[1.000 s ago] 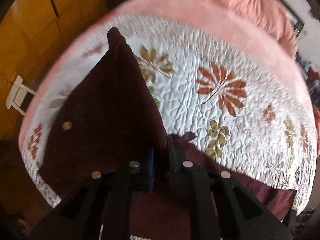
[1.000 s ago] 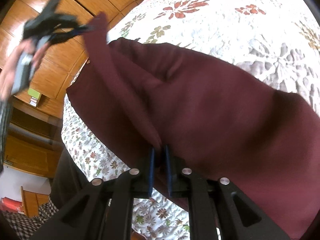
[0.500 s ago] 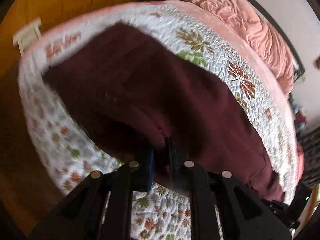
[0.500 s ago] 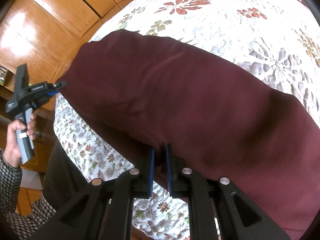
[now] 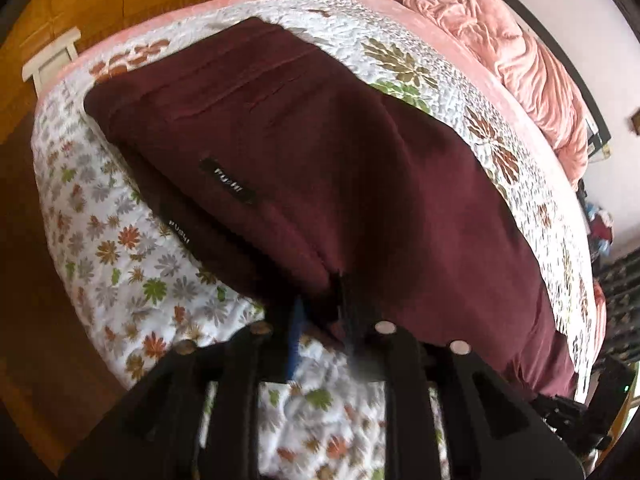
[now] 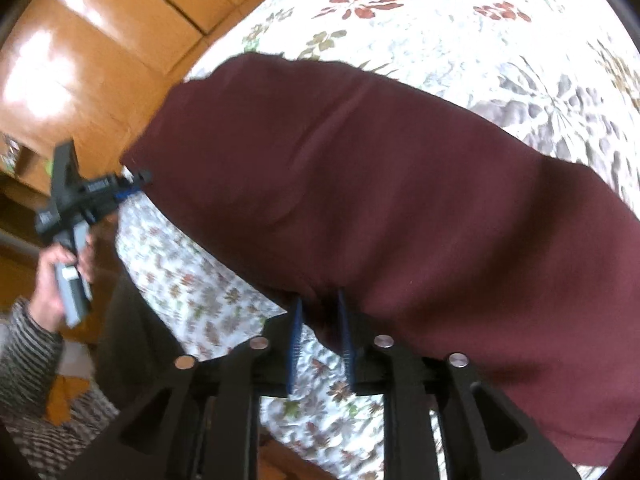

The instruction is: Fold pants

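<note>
Maroon pants [image 5: 340, 160] lie folded double on the flowered quilt [image 5: 120, 260], with two black labels [image 5: 228, 186] stacked near the near edge. My left gripper [image 5: 322, 316] is at that edge. Its jaws are opening, and the fabric's corner sits loose between the parted fingers. In the right wrist view the pants [image 6: 380, 200] stretch across the bed. My right gripper [image 6: 320, 316] is at their near edge, jaws opening too, with the hem just between the blue pads [image 6: 296, 328] and quilt showing through the gap. The left gripper [image 6: 138, 182] shows there at the pants' far left corner.
A crumpled pink blanket [image 5: 520, 60] lies at the head of the bed. Wooden cupboard doors [image 6: 100, 40] stand beyond the bed's left side, and a white stool [image 5: 48, 60] is on the floor. A hand with a striped sleeve [image 6: 52, 292] holds the left gripper.
The left gripper, which held a pants corner up in the air, came down and laid it over the rest. The pants now lie flat and doubled. Both grippers' fingers have parted.
</note>
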A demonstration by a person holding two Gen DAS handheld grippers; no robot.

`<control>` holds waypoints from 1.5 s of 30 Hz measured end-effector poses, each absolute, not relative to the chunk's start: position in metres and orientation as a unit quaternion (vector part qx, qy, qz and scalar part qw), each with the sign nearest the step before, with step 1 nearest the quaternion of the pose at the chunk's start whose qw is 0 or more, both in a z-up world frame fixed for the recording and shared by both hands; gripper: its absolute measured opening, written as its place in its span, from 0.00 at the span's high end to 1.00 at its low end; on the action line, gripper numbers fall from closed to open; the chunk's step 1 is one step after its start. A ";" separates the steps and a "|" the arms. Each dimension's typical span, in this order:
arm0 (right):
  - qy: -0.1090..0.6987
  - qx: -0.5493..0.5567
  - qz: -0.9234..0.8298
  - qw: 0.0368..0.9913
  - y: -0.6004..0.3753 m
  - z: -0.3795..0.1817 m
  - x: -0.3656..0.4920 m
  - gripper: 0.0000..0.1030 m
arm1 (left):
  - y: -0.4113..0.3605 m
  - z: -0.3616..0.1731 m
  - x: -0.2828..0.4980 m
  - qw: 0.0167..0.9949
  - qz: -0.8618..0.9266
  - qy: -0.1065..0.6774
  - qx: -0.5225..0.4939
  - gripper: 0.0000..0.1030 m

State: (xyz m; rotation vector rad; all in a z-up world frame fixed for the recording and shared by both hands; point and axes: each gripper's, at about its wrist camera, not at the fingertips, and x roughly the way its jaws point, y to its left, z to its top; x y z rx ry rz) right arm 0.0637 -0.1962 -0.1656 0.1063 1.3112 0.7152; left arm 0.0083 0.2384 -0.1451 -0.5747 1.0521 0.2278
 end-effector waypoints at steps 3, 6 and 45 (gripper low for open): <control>0.582 0.072 0.320 0.744 -0.217 -0.147 0.063 0.60 | 0.220 -0.120 0.002 0.832 0.104 0.487 -0.246 0.46; 0.560 0.120 0.298 0.764 -0.254 -0.128 0.058 0.59 | 0.185 -0.092 -0.007 0.852 0.059 0.469 -0.227 0.46; 0.574 0.351 0.058 0.738 -0.456 -0.173 0.009 0.44 | -0.026 -0.145 0.043 0.815 -0.112 0.554 -0.127 0.12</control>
